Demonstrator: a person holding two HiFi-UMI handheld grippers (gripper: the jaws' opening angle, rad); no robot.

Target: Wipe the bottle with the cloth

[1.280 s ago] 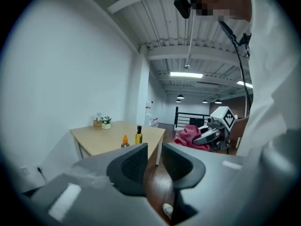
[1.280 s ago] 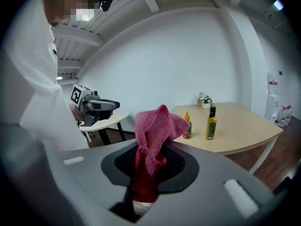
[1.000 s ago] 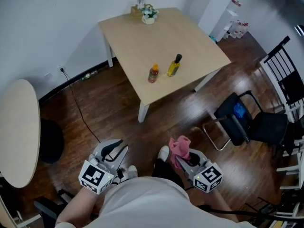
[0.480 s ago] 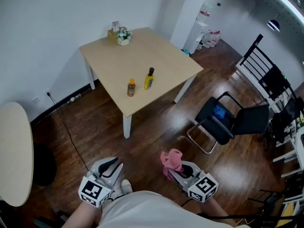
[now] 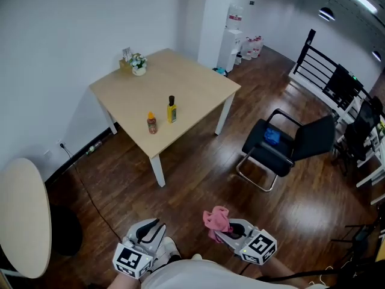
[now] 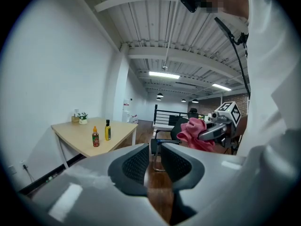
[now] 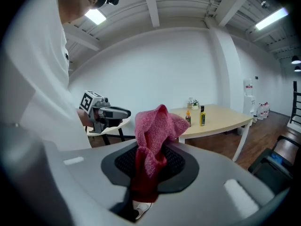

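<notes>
A: Near: left claw (image 5: 153,225) closed, empty; right claw (image 5: 225,227) clamps the pink cloth (image 5: 215,217).
B: Far: oil bottle (image 5: 172,109) and sauce bottle (image 5: 151,123) stand on the worktop (image 5: 192,86), now farther off than a second ago. Wiping not begun.

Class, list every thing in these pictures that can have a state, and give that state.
left gripper, shut, empty.
right gripper, shut on the pink cloth.
pink cloth, bunched, sticking up out of the jaws.
yellow bottle, upright on the table, cap on.
orange-capped bottle, upright on the table, beside the yellow bottle.
</notes>
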